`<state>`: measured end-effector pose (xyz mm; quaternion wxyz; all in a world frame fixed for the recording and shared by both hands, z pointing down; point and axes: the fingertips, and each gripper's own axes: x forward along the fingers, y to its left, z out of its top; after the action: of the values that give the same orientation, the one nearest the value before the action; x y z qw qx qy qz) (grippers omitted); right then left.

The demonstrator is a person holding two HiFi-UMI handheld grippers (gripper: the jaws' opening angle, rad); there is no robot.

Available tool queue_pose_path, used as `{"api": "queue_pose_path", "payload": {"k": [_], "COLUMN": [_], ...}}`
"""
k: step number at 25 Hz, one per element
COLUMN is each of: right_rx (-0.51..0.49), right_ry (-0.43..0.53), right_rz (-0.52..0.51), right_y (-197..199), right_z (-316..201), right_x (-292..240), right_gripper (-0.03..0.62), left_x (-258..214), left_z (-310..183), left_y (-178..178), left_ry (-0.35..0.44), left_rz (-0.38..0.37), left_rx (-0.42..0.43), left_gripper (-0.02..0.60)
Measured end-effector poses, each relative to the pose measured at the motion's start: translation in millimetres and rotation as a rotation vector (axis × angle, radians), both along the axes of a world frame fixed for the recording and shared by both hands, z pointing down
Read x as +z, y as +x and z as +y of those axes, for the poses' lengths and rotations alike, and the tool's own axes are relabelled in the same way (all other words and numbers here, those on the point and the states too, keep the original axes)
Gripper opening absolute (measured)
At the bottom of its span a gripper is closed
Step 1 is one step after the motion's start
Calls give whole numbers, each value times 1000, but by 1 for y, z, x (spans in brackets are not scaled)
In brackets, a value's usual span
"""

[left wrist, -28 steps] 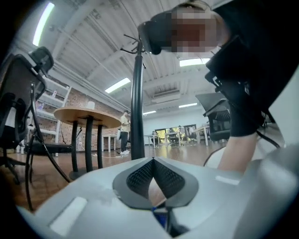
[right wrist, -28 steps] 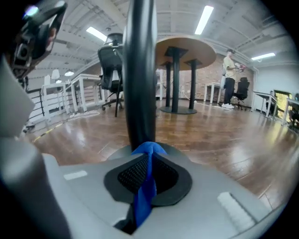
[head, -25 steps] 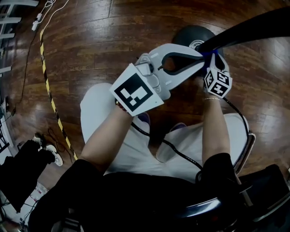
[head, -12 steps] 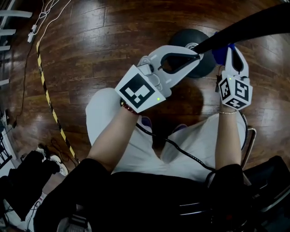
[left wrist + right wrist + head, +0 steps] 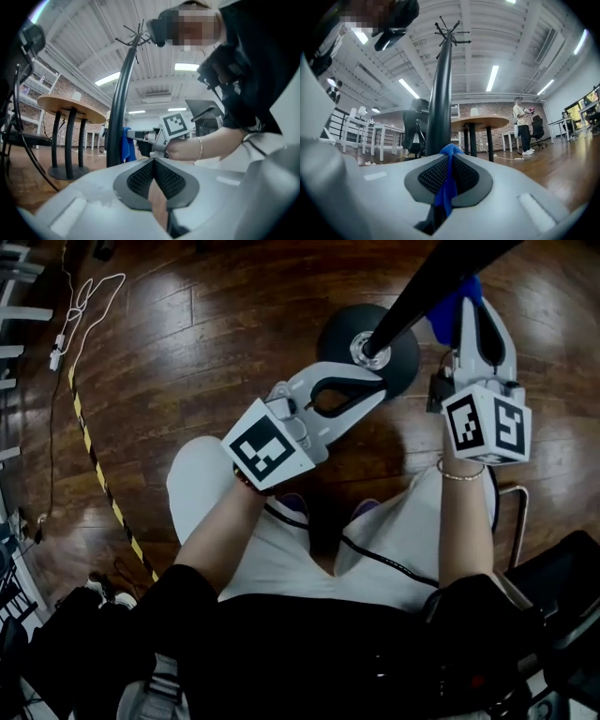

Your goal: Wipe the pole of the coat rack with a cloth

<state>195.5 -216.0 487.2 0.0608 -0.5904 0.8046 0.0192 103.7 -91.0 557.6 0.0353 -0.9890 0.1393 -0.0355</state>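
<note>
On my left, the left gripper (image 5: 373,382) has its jaws pressed together with nothing between them. Its tips sit low down, just beside the foot of the pole (image 5: 422,292), where the pole meets the round black base (image 5: 337,334) on the wooden floor (image 5: 234,334). In the left gripper view the pole stands off to one side of the pads, so I judge this gripper is not gripping it.

The pole rises through the middle, up toward the hooks at its top.

To its right, the right gripper (image 5: 473,301) pinches the blue cloth (image 5: 448,315) between its jaws, with a fold poking out past the tips. The cloth sits right up against the lower pole, though I cannot tell whether it is pressing firmly.

I judge I am mid-wipe on the lower stretch. Next I need to keep the cloth pressed on the pole, run it along the length, and work round to the far side. The left gripper could steady the rack so it does not rock.
</note>
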Motion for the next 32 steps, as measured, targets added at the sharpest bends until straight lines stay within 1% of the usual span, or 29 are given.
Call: {"api": "queue_pose_path", "payload": {"k": [1, 2, 3, 4, 5, 7, 8, 9, 11, 14, 16, 18, 20, 21, 23, 25, 26, 27, 29, 32], "right_rx": [-40, -78, -109, -129, -143, -163, -174, -186, -207, -229, -254, -267, -265, -262, -257, -253, -254, -258, -270, -284], "right_ry": [13, 24, 36, 48, 62, 106, 139, 179, 255, 319, 372, 429, 476, 499, 541, 576, 594, 611, 630, 613], "right_rz": [-24, -41, -46, -43, -35, -24, -21, -20, -16, 16, 43, 64, 119, 159, 244, 307, 328, 347, 401, 487], "right_y": [-3, -4, -5, -4, -3, 1, 2, 2, 1, 7, 7, 4, 1, -1, -7, -15, -18, -22, -32, -48], "right_z": [5, 7, 8, 7, 6, 2, -2, -7, -16, -9, 0, 4, 7, 10, 18, 23, 24, 25, 28, 37], "right_x": [-10, -22, -35, -49, -64, -102, -124, -147, -189, -240, -274, -310, -347, -367, -406, -439, -452, -464, -479, -478], "right_gripper": [17, 18, 18, 18, 18, 18, 18, 18, 18, 18, 17, 17, 18, 18, 18, 18, 18, 18, 18, 18], "left_x": [-20, -39, -56, -70, -79, -93, -104, -116, -135, -146, -149, -152, -160, -167, -183, -196, -200, -202, -202, -200], "left_z": [4, 6, 7, 8, 10, 12, 10, 6, -3, 5, 10, 6, 3, 2, 3, 0, -4, -6, -6, -1], "left_y": [-3, -5, -7, -8, -8, -4, -2, 0, 4, 18, 23, 20, 14, 12, 7, 1, 0, -1, -1, -2], "left_ry": [-17, -28, -27, -17, -5, 18, 33, 50, 76, 73, 75, 83, 101, 110, 109, 64, 39, 26, 26, 13], "left_rz": [93, 169, 205, 204, 168, 58, 33, 30, 50, 59, 52, 26, 10, 20, 73, 136, 156, 162, 157, 178], "left_rx": [-11, -27, -40, -45, -44, -27, -16, -10, -5, 18, 23, 14, 7, 3, -8, -26, -32, -33, -25, -27], "left_gripper": [-6, -6, -6, -6, -6, -6, -6, -6, -6, -6, -6, -6, -6, -6, -6, -6, -6, -6, -6, -6]}}
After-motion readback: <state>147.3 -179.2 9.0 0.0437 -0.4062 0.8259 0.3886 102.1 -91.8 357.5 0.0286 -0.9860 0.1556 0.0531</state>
